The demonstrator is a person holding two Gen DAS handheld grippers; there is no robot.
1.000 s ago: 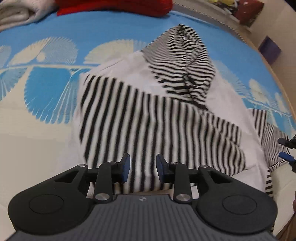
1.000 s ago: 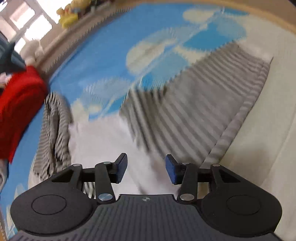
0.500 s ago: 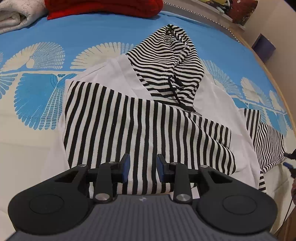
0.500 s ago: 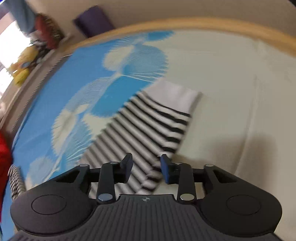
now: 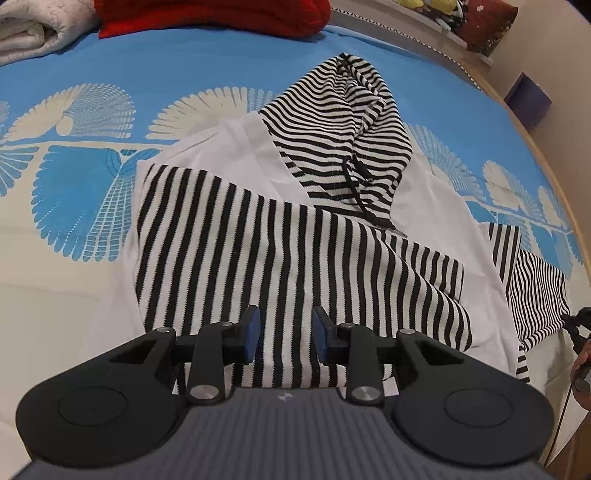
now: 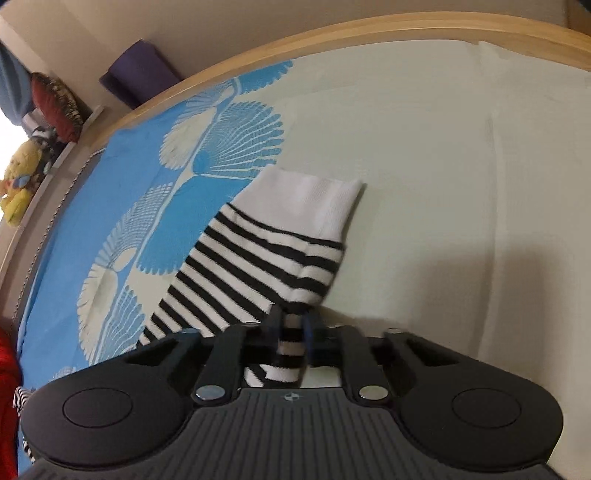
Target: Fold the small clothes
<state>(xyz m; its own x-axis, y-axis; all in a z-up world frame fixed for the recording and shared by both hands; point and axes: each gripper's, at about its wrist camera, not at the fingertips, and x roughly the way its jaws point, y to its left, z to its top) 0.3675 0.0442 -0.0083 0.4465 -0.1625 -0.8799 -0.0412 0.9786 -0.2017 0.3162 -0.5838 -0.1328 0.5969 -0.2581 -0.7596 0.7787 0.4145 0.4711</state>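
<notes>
Striped hooded top lying on the bed, one sleeve folded across

The hooded top (image 5: 295,236), white with black-and-white striped hood (image 5: 340,136) and sleeves, is lying flat on the blue-patterned bed (image 5: 184,70), hood pointing away. One striped sleeve (image 5: 258,266) is lying folded across the white body; the other sleeve (image 6: 258,266) is stretching outward, its white cuff (image 6: 306,199) resting on the pale part of the bed.

Left wrist view: taken from above the hoodie (image 5: 295,240), angled steeply down across the bed (image 5: 55,295) toward its far side. Right wrist view: set low and close over the striped sleeve (image 6: 258,266), facing the wooden bed edge (image 6: 369,33). That sleeve and the patterned bedcover are shared by both views.
</notes>
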